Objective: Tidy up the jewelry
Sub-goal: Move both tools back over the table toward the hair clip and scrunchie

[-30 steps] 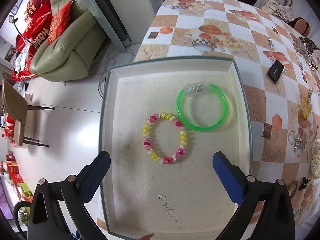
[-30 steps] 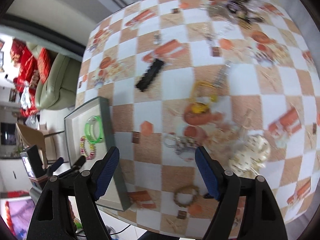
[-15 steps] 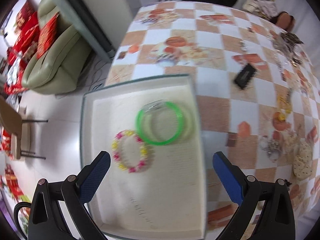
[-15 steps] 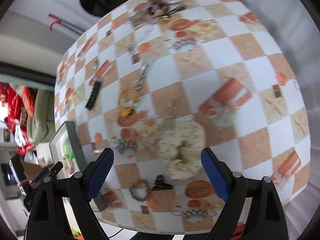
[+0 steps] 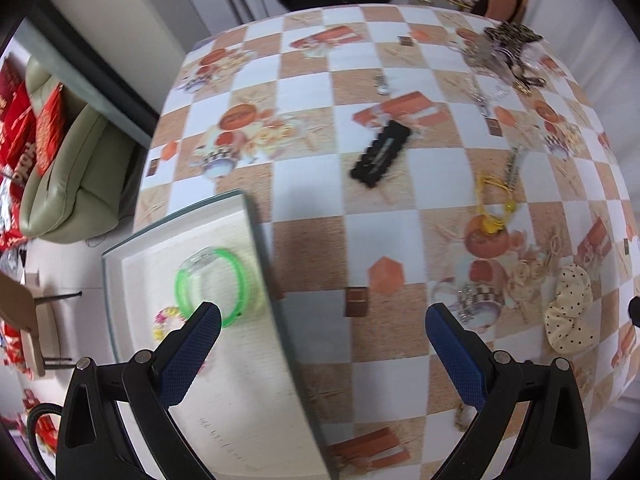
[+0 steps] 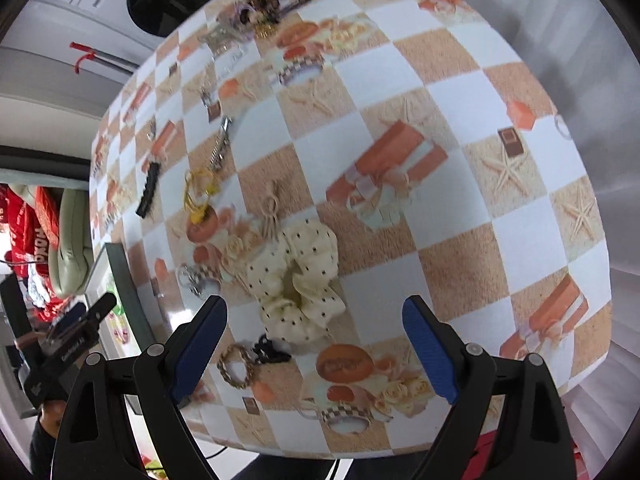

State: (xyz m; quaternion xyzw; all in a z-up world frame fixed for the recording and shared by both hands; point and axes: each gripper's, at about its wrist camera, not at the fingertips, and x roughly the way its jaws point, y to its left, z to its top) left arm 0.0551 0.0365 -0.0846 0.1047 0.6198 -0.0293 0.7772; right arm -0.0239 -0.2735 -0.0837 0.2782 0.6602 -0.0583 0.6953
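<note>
Scrunchie (image 6: 296, 280) lying on the table (image 6: 500, 240), just ahead of the right gripper (image 6: 314, 322) and roughly centred between its blue pads; jaws wide, nothing between them, nothing touched. Left gripper (image 5: 320, 326) likewise wide and empty, hanging over the right rim of the tray (image 5: 256, 248), one pad over the tray floor, the other over the cloth. Green bangle (image 5: 214, 280) and bead bracelet (image 5: 168, 320) already in the tray, side by side and about touching. Rest of the jewelry loose on the table: black clip (image 5: 380, 154), yellow piece (image 5: 494, 204), woven ring (image 6: 236, 366), small dark clip (image 6: 272, 352), tangled heap (image 5: 504, 52) at the far edge.

Likely risks from here:

- Scrunchie soft and puffy, so a shallow pinch may catch only a ruffle and let it slip on the lift.
- Small dark clip touching or nearly touching the near edge of the scrunchie, woven ring just beside it; a low, wide close may drag either along or flick it off the near table edge.
- Printed cloth busy with orange and cream shapes, so flat pieces are easy to misjudge against it; pads may land on pattern, not on an item.
- Tray rim raised; a low carry may knock it and jolt the bangle and bracelet.
- Both grippers near the same stretch of table, so a crossing path may bump them.
</note>
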